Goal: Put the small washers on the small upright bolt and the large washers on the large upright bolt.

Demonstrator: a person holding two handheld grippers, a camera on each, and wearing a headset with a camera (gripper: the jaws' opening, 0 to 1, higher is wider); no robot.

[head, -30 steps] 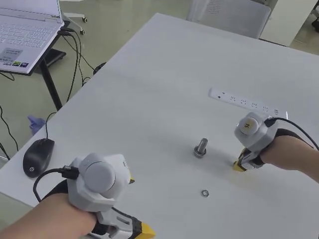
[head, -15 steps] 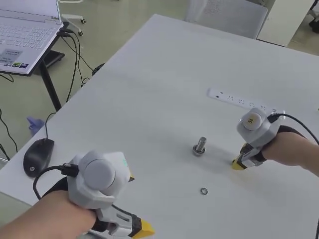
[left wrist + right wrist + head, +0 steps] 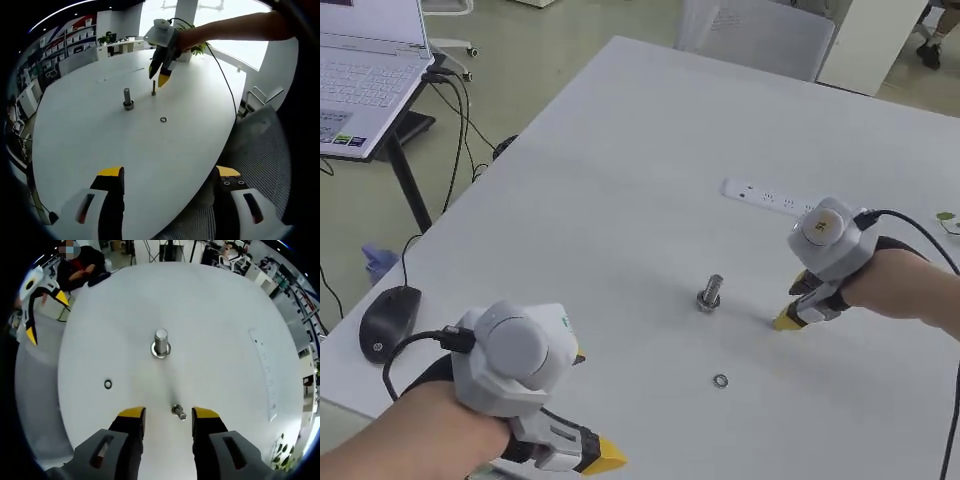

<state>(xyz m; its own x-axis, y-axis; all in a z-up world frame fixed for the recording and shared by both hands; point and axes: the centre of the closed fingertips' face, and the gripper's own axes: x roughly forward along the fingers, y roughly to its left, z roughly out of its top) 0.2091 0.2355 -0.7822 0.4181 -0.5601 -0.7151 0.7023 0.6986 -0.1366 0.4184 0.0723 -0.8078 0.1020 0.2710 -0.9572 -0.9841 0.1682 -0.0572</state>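
The large upright bolt (image 3: 709, 293) stands mid-table with a washer around its base (image 3: 160, 349). One small washer (image 3: 721, 380) lies flat in front of it, also seen as a ring (image 3: 108, 384). The small upright bolt (image 3: 177, 411) stands between the yellow fingertips of my right gripper (image 3: 168, 413), which is open and low over the table to the right of the large bolt (image 3: 790, 316). My left gripper (image 3: 169, 172) is open and holds nothing, near the table's front edge (image 3: 598, 458). From it I see both bolts (image 3: 128, 99) (image 3: 153, 87) and the washer (image 3: 163, 119).
A white power strip (image 3: 772, 199) lies beyond the bolts. A black mouse (image 3: 387, 320) sits at the table's left corner, and a laptop (image 3: 365, 70) on a side stand to the left. A mesh chair (image 3: 260, 145) is by the near edge.
The head camera has shifted a little. Both grippers keep nearly the same places relative to the bolt and washer.
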